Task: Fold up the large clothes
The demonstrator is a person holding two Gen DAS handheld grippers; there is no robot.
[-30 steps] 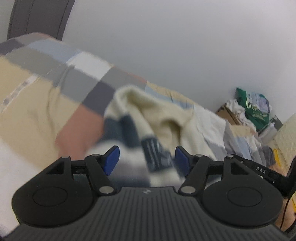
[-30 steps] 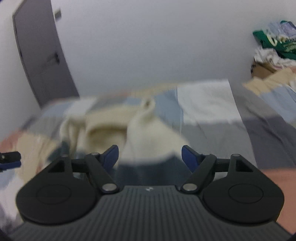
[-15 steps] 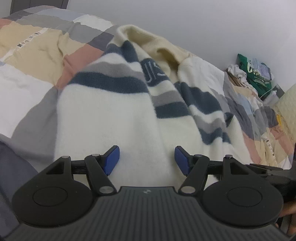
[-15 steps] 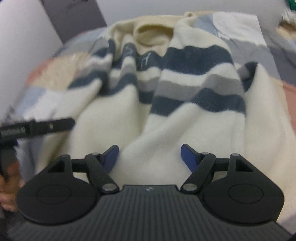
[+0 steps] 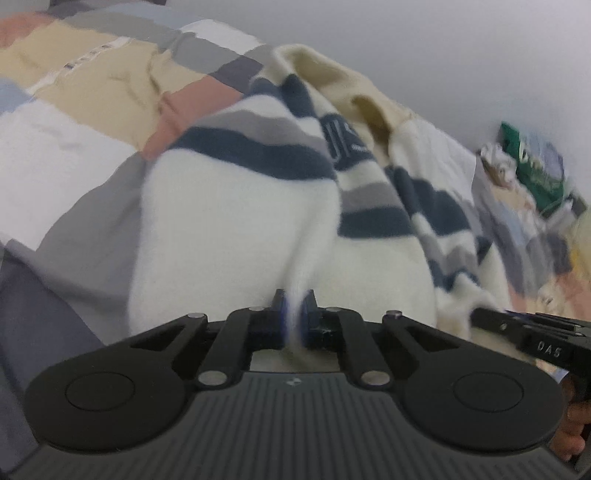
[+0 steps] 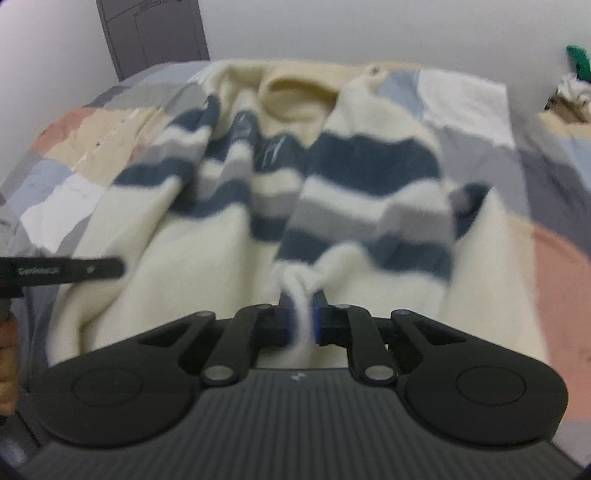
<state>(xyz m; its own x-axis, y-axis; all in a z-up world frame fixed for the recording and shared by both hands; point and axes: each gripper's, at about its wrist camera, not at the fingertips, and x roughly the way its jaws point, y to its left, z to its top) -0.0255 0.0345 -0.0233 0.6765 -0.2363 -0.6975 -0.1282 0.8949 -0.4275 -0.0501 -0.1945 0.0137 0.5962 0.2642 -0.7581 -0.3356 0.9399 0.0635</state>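
A cream sweater [image 5: 236,221] with navy and grey stripes lies spread on a patchwork bedspread [image 5: 74,158], collar toward the wall. It also fills the right wrist view [image 6: 207,258]. My left gripper [image 5: 294,308] is shut on a pinch of the sweater's cream lower edge. My right gripper [image 6: 302,314] is shut on another bunch of the same hem, further right. The right gripper's body shows at the right edge of the left wrist view [image 5: 532,339]; the left gripper's side shows at the left of the right wrist view [image 6: 62,271].
A white wall runs behind the bed. A grey door [image 6: 155,33] stands at the far left. A pile of clothes and bags with a green item [image 5: 532,173] sits beyond the bed's right end.
Both grippers were open over the sweater's hem half a second ago. Both have now closed on the cream fabric, and the cloth bunches up between the pads.
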